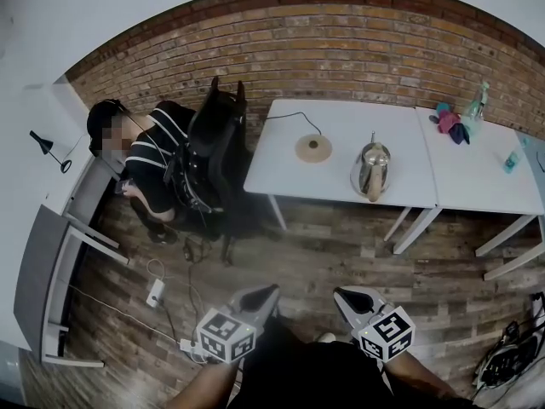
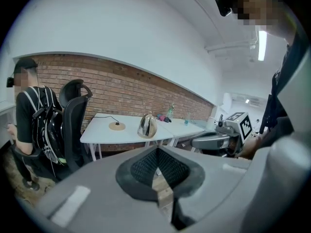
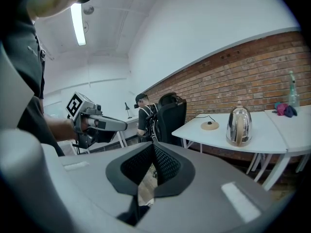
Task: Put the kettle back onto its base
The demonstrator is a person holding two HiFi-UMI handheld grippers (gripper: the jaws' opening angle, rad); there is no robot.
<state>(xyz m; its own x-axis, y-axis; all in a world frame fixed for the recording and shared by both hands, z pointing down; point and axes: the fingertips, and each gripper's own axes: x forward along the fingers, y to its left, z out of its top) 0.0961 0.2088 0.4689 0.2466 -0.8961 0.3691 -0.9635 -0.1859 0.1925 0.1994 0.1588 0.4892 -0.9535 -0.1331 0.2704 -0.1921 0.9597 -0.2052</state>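
Note:
A shiny steel kettle (image 1: 372,170) with a tan handle stands upright on the white table (image 1: 341,122), near its front edge. Its round tan base (image 1: 313,148), corded, lies to the kettle's left, apart from it. Both grippers hang low over the wooden floor, well short of the table. My left gripper (image 1: 260,301) and right gripper (image 1: 347,299) are shut and hold nothing. The left gripper view shows its shut pads (image 2: 157,152), with the kettle (image 2: 147,125) and base (image 2: 116,125) far ahead. The right gripper (image 3: 153,147) faces the kettle (image 3: 238,125) and base (image 3: 210,125) from the left.
A person sits in a black office chair (image 1: 213,156) just left of the table. A second white table (image 1: 485,169) adjoins on the right, with a bottle (image 1: 475,107) and a pink cloth (image 1: 450,122). A grey desk (image 1: 51,254) and a power strip (image 1: 156,292) are at left.

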